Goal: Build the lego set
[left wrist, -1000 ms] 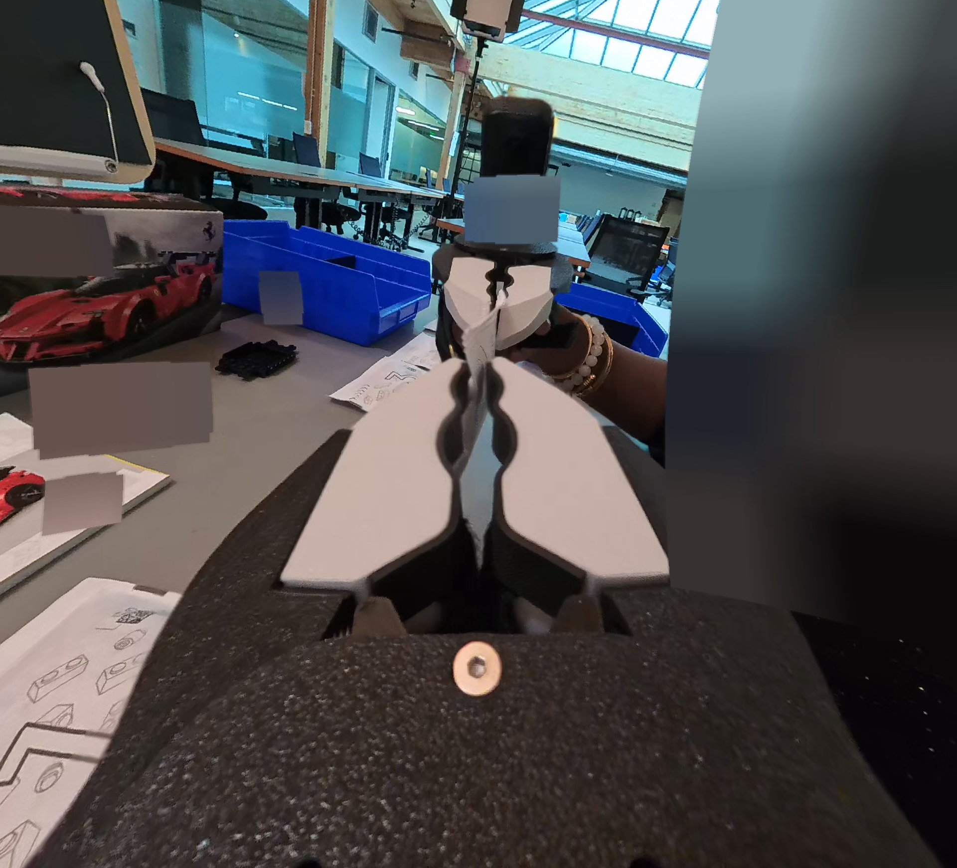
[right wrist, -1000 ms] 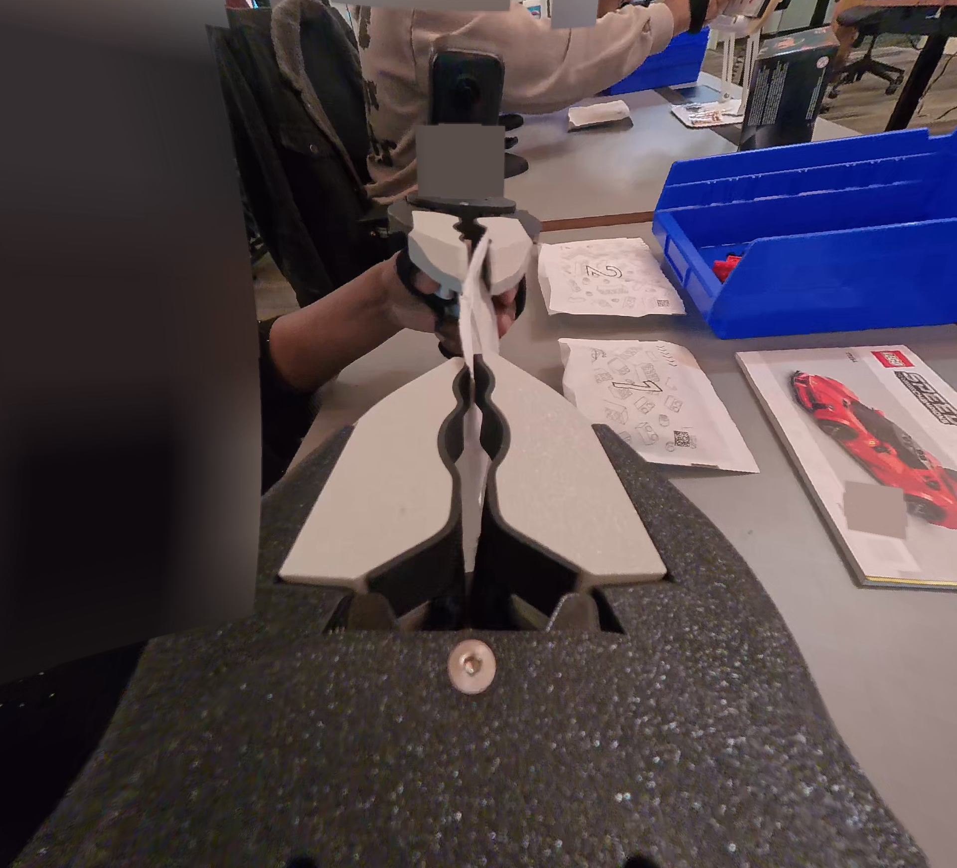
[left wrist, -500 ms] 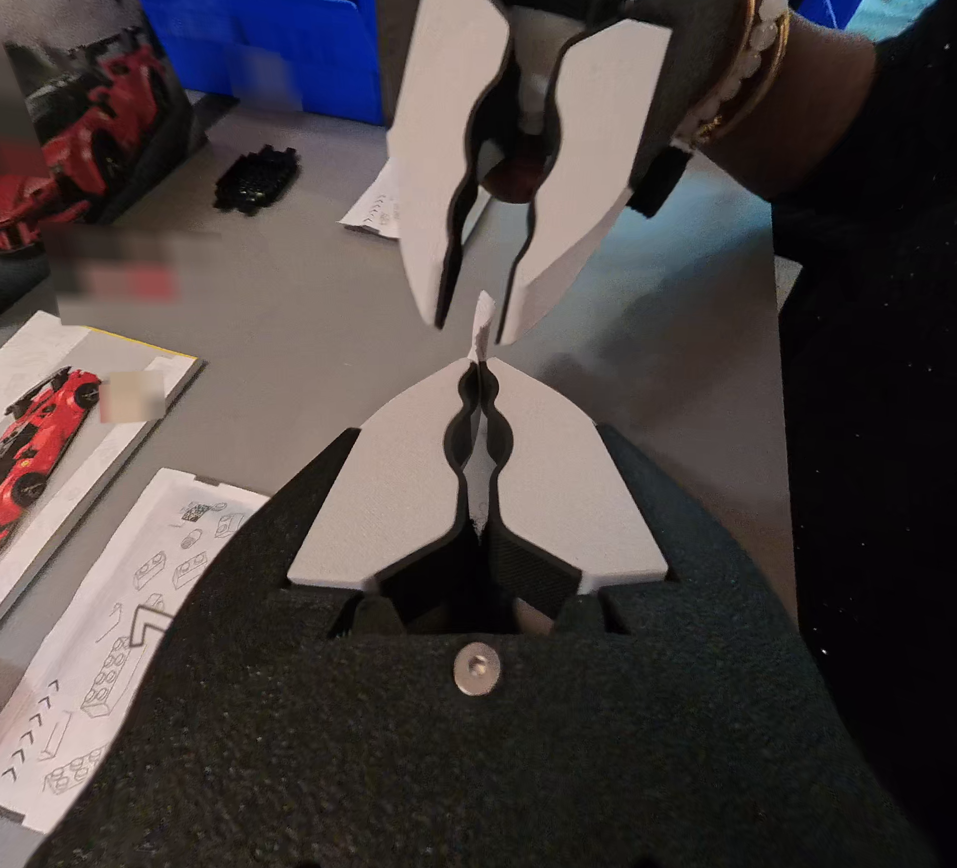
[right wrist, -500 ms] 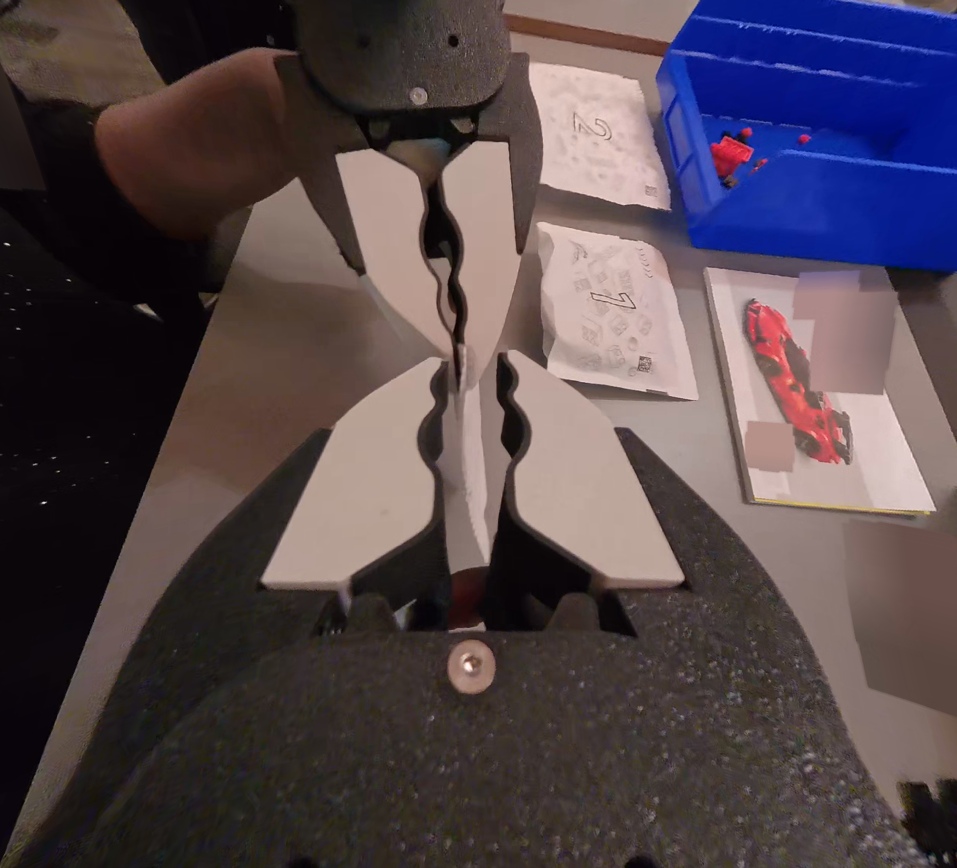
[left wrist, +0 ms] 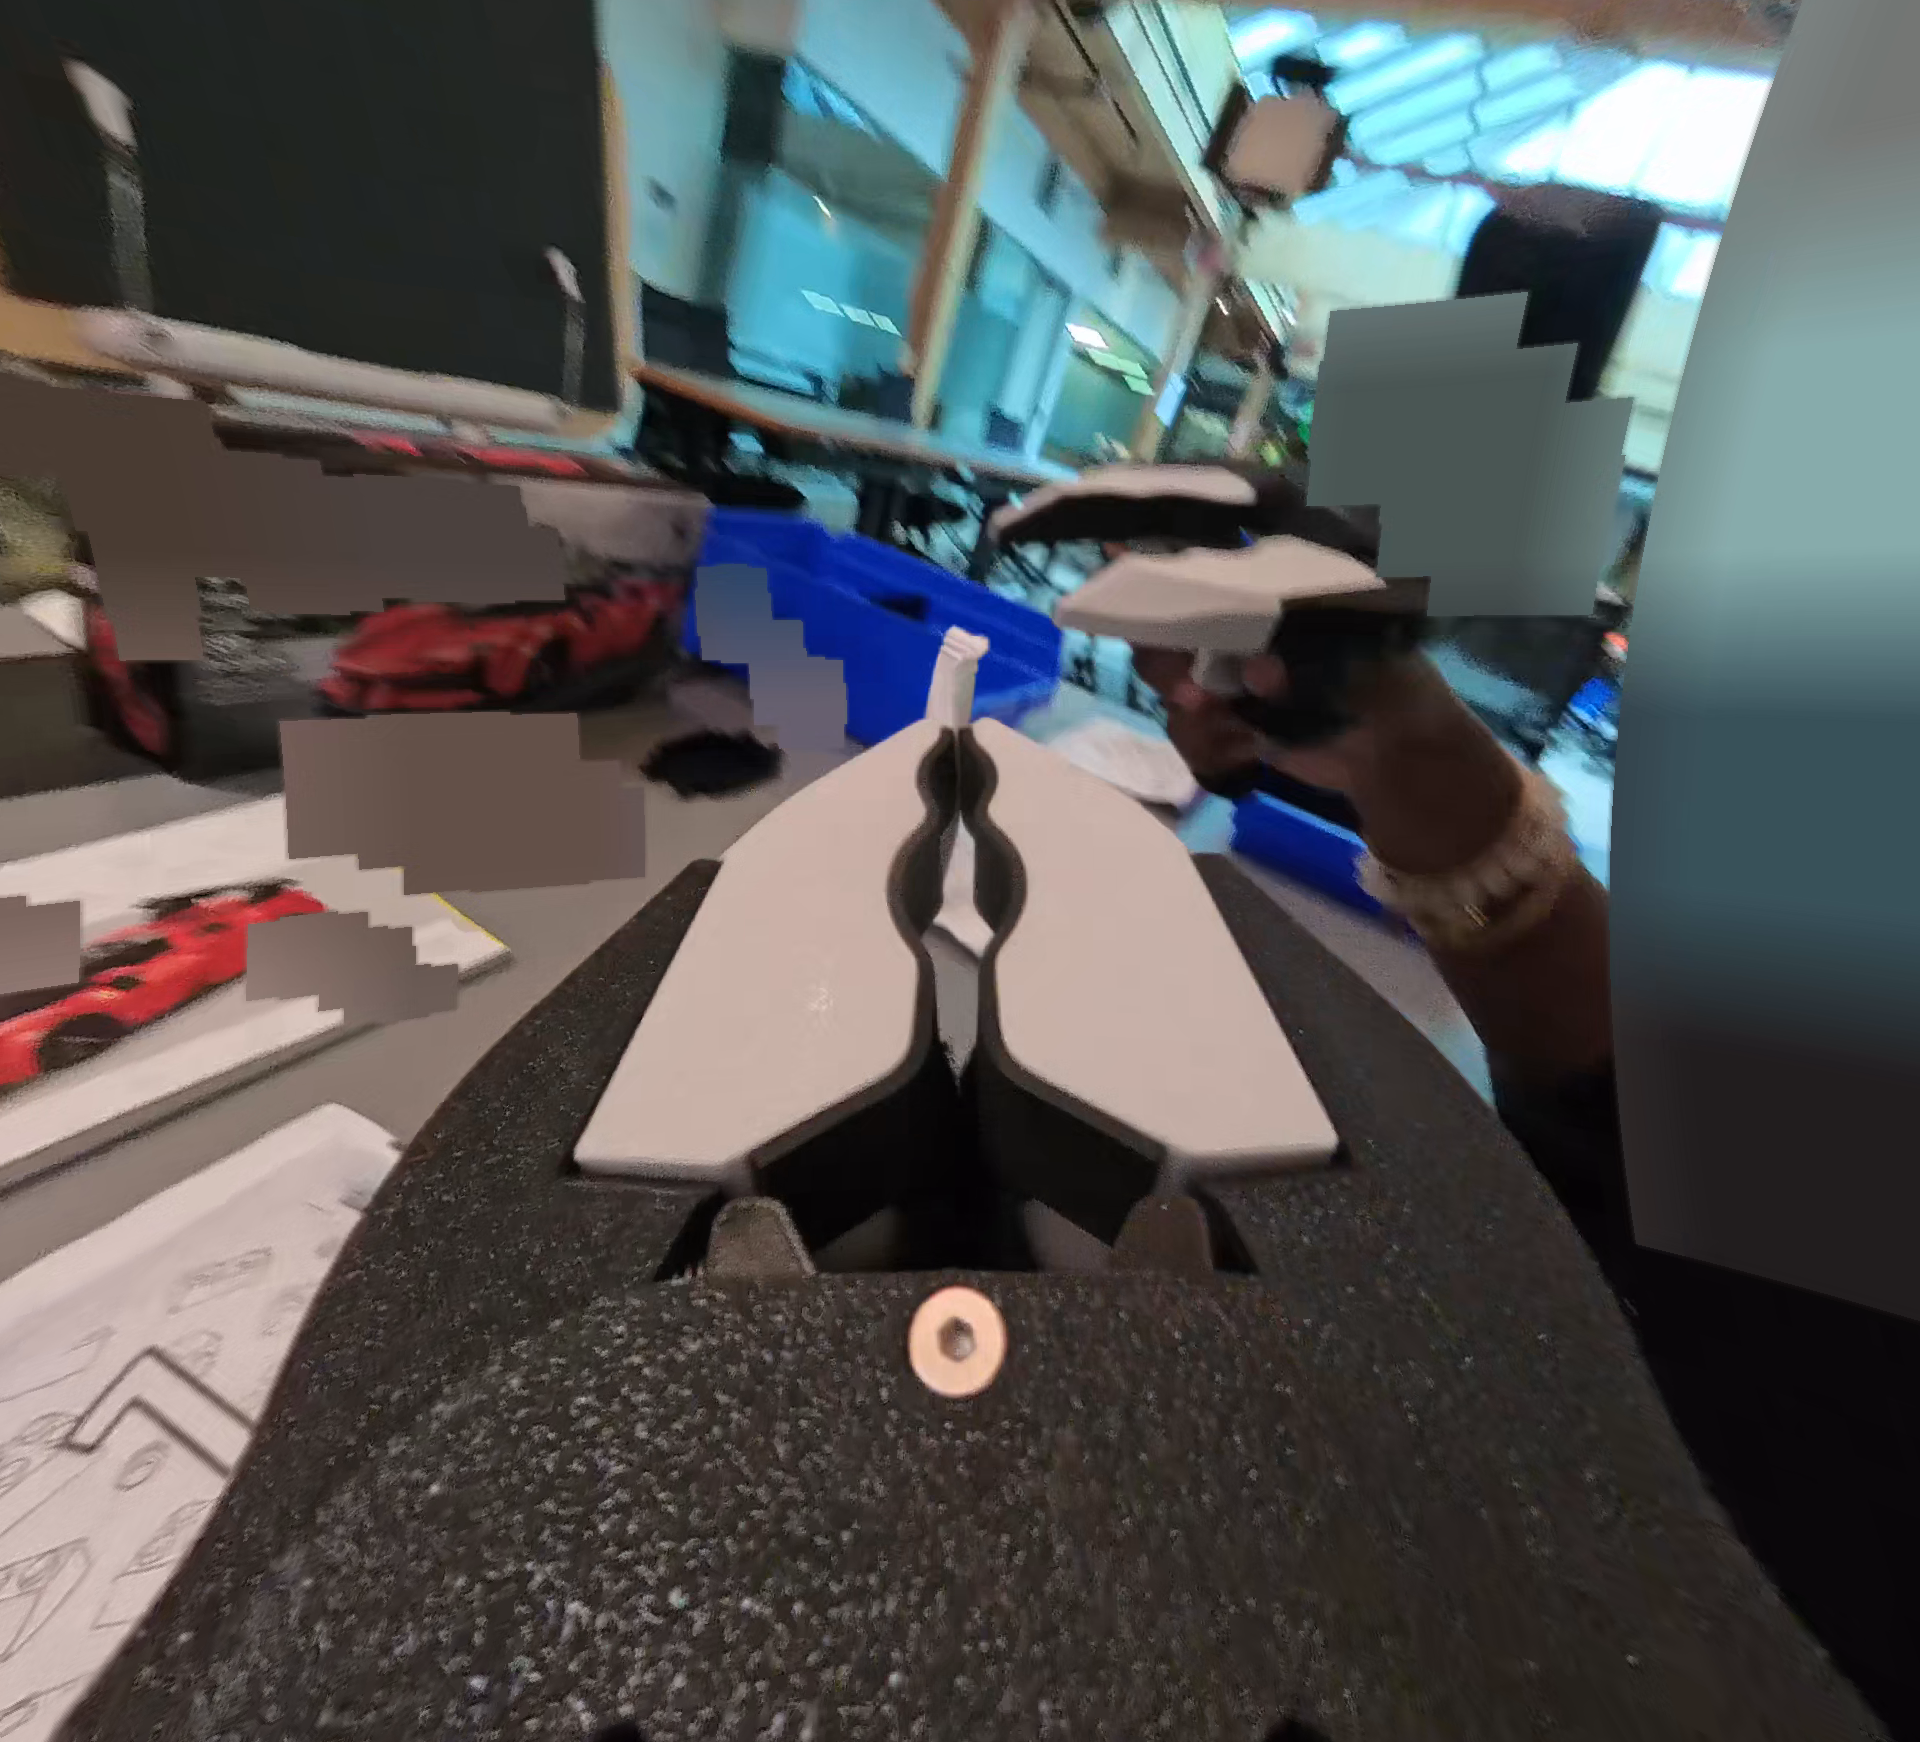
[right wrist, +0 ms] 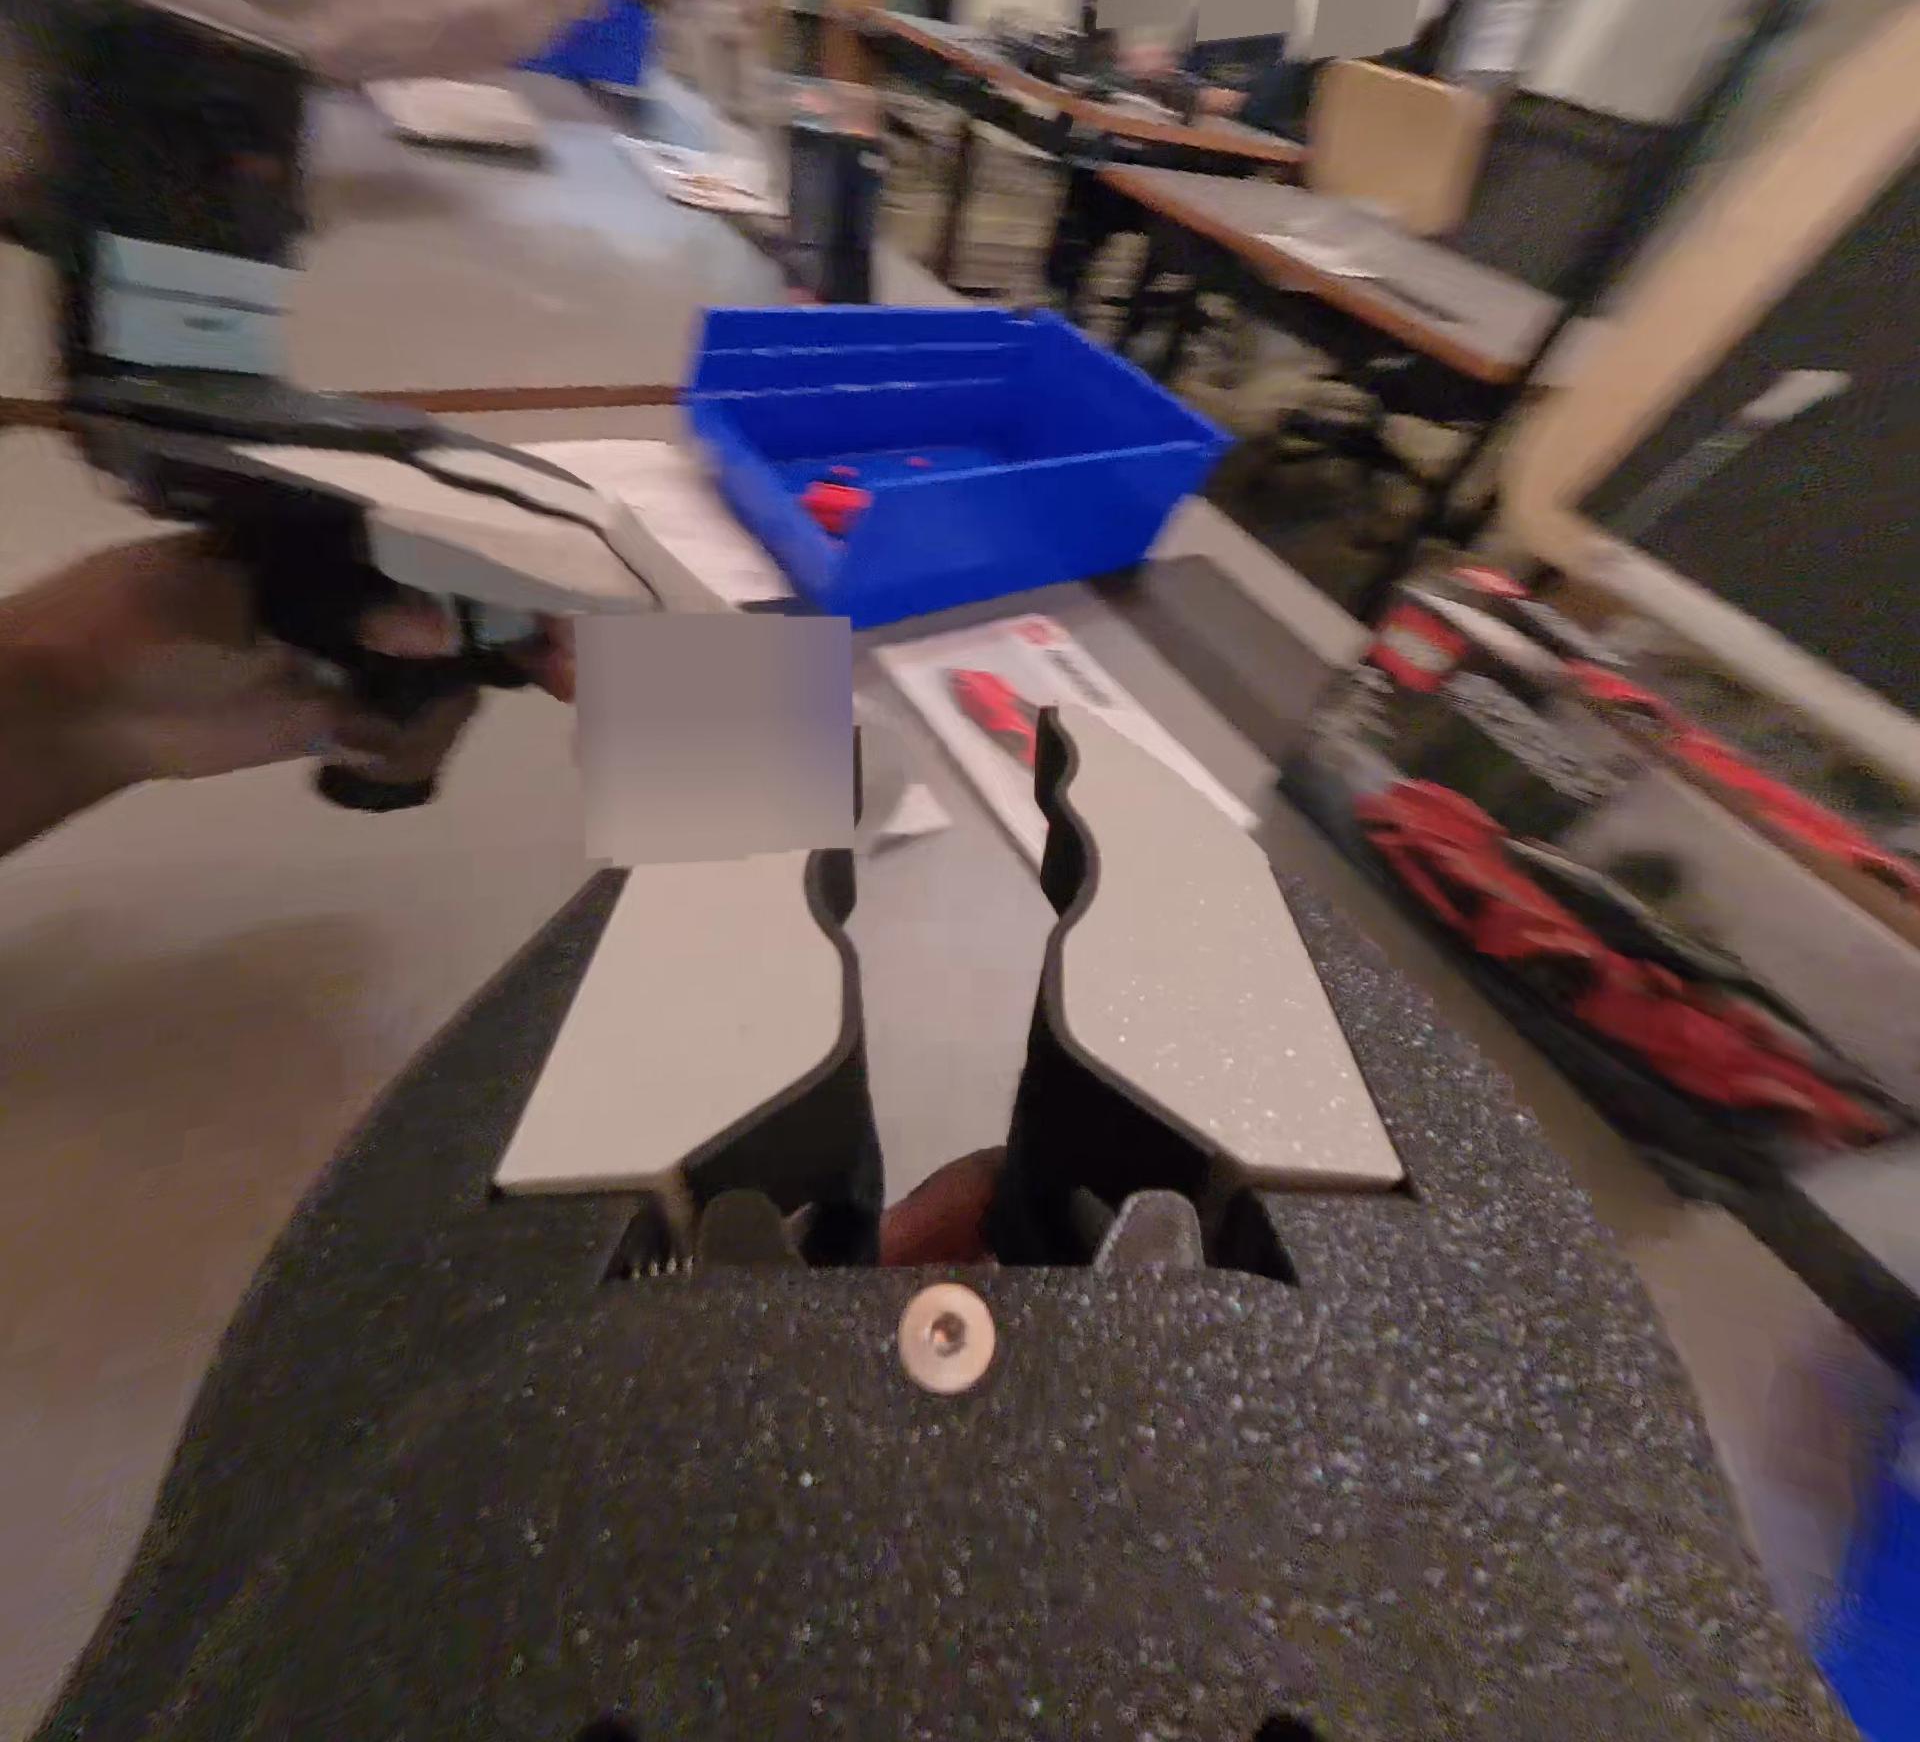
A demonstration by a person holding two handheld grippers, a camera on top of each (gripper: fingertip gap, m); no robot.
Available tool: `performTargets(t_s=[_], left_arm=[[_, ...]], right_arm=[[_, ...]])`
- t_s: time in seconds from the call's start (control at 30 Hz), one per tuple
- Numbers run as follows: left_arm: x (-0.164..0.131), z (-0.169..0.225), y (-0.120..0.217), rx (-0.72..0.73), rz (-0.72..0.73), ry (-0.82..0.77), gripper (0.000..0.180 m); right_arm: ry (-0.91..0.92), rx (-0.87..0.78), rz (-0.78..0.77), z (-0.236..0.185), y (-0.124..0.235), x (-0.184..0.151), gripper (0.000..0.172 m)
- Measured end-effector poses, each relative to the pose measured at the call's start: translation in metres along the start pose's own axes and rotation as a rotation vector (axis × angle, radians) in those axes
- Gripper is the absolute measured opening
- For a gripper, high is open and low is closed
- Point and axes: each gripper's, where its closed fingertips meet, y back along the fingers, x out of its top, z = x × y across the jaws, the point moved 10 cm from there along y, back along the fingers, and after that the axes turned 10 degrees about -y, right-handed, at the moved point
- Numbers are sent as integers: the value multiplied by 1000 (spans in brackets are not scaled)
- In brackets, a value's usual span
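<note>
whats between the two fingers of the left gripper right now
A thin white paper strip is pinched between the shut fingers of the left gripper; its end sticks out past the tips. The left wrist view shows this.

Booklet [right wrist: 1049, 716] on table [right wrist: 312, 913], before bin [right wrist: 987, 529]
</note>
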Motion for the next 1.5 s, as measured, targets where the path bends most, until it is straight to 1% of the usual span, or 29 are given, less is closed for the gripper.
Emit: performTargets(t_s=[0.07, 0.1, 0.17, 0.23, 0.3, 0.33, 0.47, 0.6, 0.63, 0.67, 0.83, 1.03, 1.5], left_arm=[[5, -1, 0, 72, 75, -16, 0], [8, -2, -1, 91, 107, -18, 0], [15, -4, -6, 99, 167, -26, 0], [22, -8, -14, 71, 233, -6, 0], [30, -11, -26, 45, 279, 26, 0], [33, -12, -33, 35, 289, 29, 0], [44, -14, -65, 20, 273, 0, 0], [51, -12, -94, -6, 258, -19, 0], [53, -10, -98, -16, 265, -13, 0], [54, -9, -101, -22, 270, -11, 0], [60, -4, -110, -39, 280, -12, 0], [61, -3, -113, -46, 258, -23, 0], [62, -9, -115, -47, 255, -9, 0]], right_arm=[[23, -168, -15, -8, 4, -2, 38], [8, -203, -18, -14, 4, -3, 44], [-83, -225, 21, -22, 1, -2, 52], [-192, -214, 100, -27, -3, 0, 61], [-234, -236, 134, -27, -4, 4, 69], [-226, -264, 153, -27, -3, 7, 69], [-179, -339, 222, -22, 4, 23, 63], [-175, -358, 305, -5, 16, 47, 32], [-154, -371, 326, -1, 20, 53, 13], [-134, -387, 336, 3, 23, 57, 0], [-105, -415, 290, 13, 26, 65, 0], [-119, -423, 243, 20, 23, 59, 0], [-121, -433, 201, 23, 16, 48, 0]])
